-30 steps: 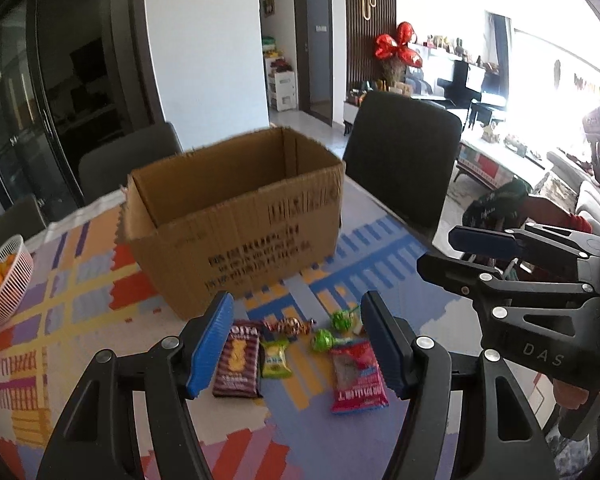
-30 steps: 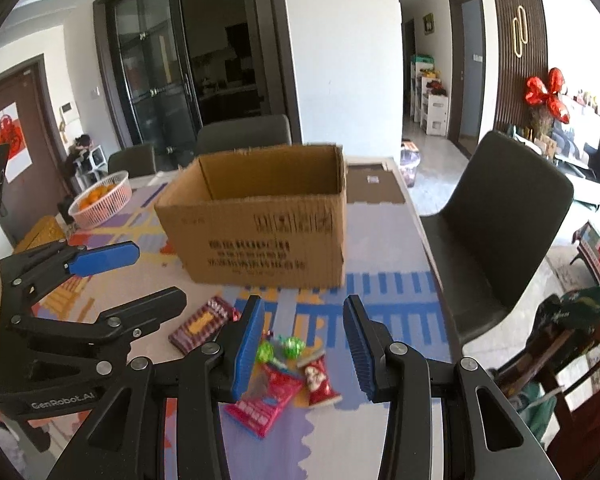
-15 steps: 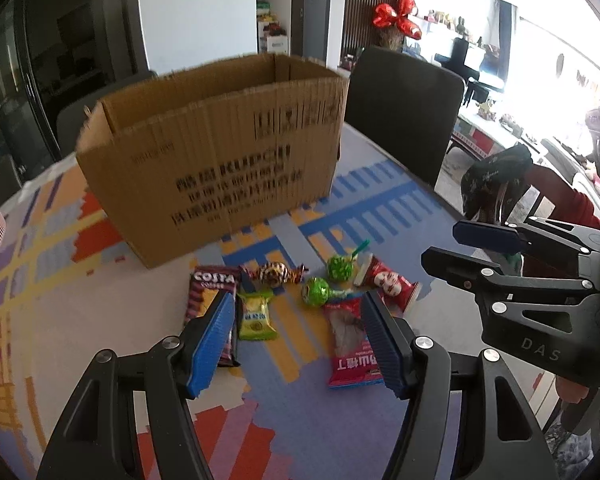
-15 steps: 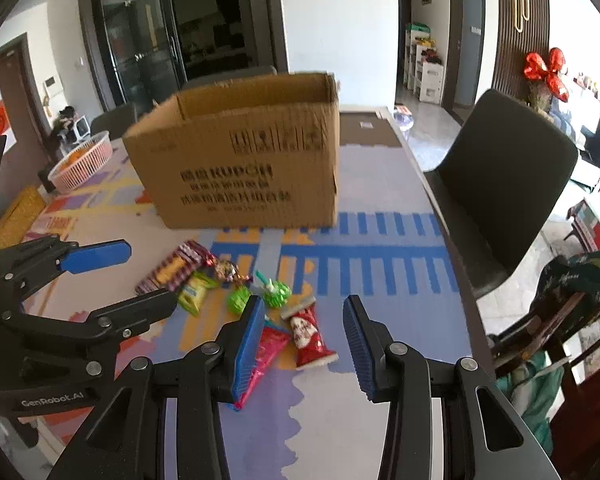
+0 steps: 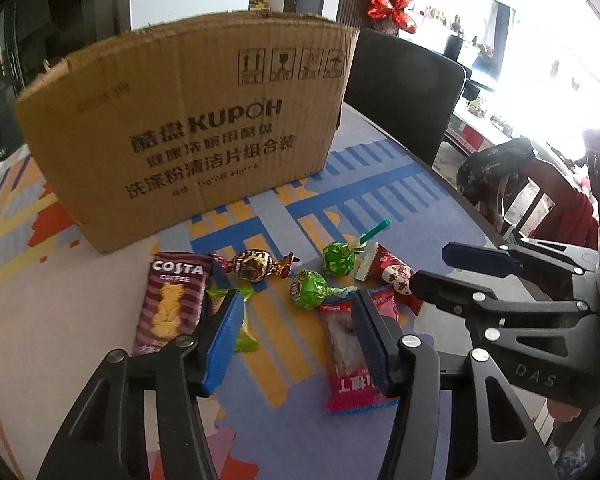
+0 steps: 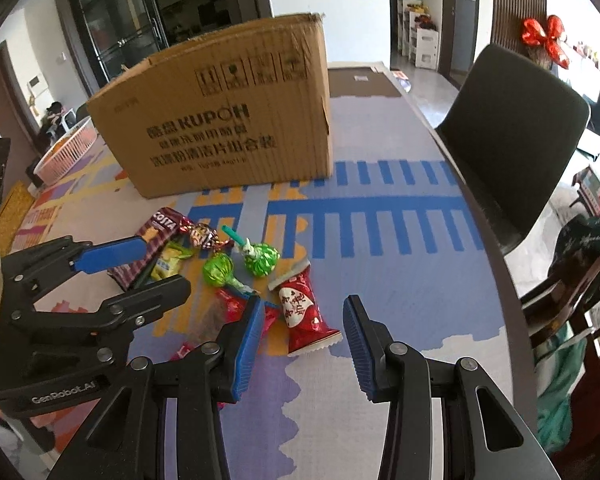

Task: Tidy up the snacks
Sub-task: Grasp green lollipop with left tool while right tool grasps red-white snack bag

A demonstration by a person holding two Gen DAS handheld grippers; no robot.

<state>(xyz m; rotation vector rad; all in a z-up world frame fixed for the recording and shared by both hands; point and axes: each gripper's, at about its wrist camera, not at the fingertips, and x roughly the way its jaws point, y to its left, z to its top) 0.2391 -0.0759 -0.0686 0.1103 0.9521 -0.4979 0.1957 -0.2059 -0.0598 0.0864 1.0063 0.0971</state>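
A brown cardboard box (image 5: 188, 136) stands on the patterned table, also in the right wrist view (image 6: 228, 120). In front of it lie snacks: a Costa biscuit pack (image 5: 172, 304), a brown wrapped candy (image 5: 256, 266), two green lollipops (image 5: 310, 290) (image 5: 340, 258), a small yellow-green packet (image 5: 242, 332), a pink packet (image 5: 348, 360) and a red packet (image 6: 304, 312). My left gripper (image 5: 296, 340) is open, low over the lollipops and the pink packet. My right gripper (image 6: 304, 340) is open, just above the red packet. Both are empty.
A dark chair (image 6: 516, 152) stands at the table's right edge. A pink basket of oranges (image 6: 68, 152) sits at the far left. A second chair with clothes (image 6: 580, 264) is at the right. The table edge (image 6: 496, 280) runs close to the right.
Both grippers have moved forward and down toward the snacks; the box and snacks look much larger. Both stay open and empty.
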